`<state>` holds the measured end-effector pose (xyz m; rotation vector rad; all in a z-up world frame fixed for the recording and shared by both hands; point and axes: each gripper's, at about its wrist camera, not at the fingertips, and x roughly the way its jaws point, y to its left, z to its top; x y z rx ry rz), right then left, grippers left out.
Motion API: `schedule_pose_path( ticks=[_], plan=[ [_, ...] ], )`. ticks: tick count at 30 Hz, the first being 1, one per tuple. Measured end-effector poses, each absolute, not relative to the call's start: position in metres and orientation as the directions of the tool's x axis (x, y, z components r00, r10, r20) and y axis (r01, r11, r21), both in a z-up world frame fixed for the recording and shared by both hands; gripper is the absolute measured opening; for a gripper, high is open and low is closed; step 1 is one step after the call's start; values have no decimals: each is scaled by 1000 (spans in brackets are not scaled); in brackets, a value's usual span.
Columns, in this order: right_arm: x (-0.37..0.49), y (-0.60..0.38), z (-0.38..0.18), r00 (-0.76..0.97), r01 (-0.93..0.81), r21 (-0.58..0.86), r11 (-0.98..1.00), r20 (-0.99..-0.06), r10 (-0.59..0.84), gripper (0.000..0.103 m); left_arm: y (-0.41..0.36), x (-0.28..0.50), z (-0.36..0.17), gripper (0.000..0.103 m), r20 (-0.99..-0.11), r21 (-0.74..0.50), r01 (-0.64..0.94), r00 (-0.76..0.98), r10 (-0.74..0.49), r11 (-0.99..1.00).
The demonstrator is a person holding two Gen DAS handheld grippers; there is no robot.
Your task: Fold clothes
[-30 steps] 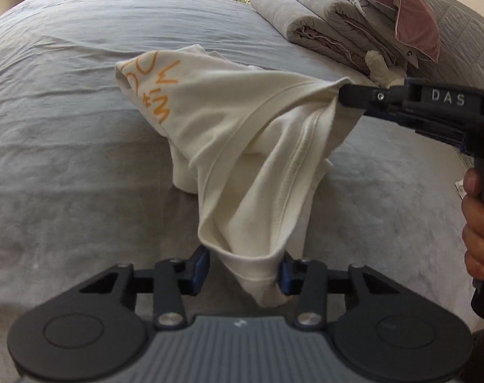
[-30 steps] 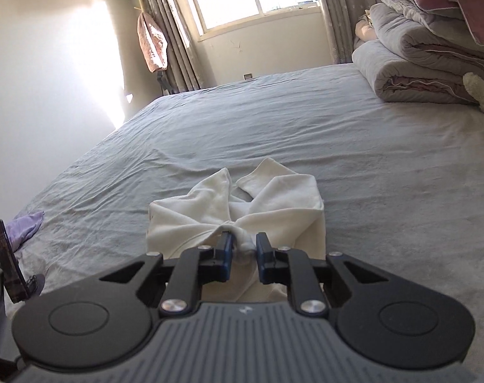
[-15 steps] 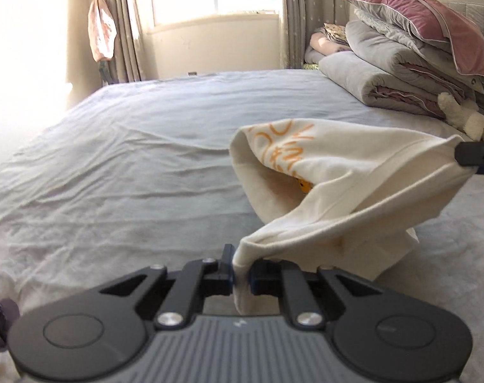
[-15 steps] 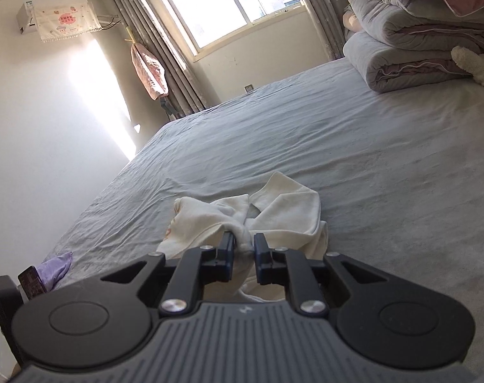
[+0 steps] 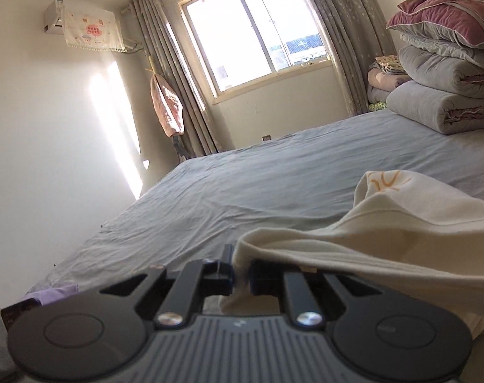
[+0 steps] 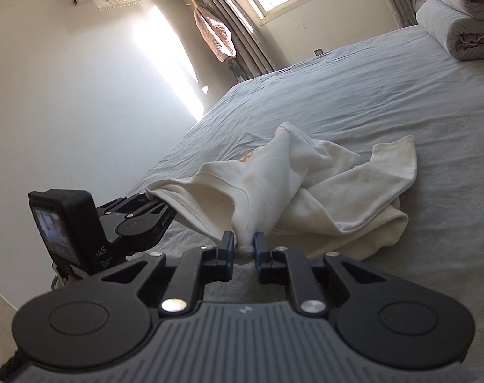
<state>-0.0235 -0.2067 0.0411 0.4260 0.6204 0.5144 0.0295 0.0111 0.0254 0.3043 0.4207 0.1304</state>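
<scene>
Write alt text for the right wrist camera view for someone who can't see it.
The right gripper pinches a cream T-shirt with orange print, bunched on a grey bed. At left, the left gripper grips another edge of it. Behind: a sunlit wall, curtained window and folded quilts.

Daylight thru window (image 5: 258, 35), blown out white. Hard sun patch on left wall (image 5: 114, 121), glare there in both views. Bed (image 6: 353, 89) evenly lit, soft shadows. Fisheye bends edges, dark corners. Focus OK; near parts slightly soft.
</scene>
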Motion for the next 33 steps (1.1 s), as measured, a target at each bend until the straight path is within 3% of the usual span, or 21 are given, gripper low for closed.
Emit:
schedule_pose_path(
  ticks=[5,7,9,11,15,24,27,33],
  plan=[
    [-18,-191,29,663,-328,478,815,-498,559,14,28,40,13,13,-561,188,-25,818,129,982],
    [-17,-186,24,648,-334,467,818,-517,560,15,32,38,13,20,-593,151,-13,799,101,989],
    [-17,-183,21,632,-348,459,818,-529,566,20,37,34,12,45,-615,120,0,785,75,993],
    [-18,-182,20,623,-346,454,821,-543,563,24,40,27,11,54,-626,106,10,778,59,994],
    [-22,-188,25,618,-353,468,810,-533,578,53,48,17,18,59,-631,93,10,774,52,996],
    [-20,-220,36,678,-309,496,812,-483,554,61,57,-4,49,71,-585,-15,31,810,-34,999],
    [-10,-232,29,698,-216,491,844,-527,485,61,42,-13,58,77,-569,-66,110,813,-128,992],
    [6,-249,9,671,-10,423,906,-669,320,61,-13,-8,53,78,-596,-67,249,767,-239,966]
  ],
)
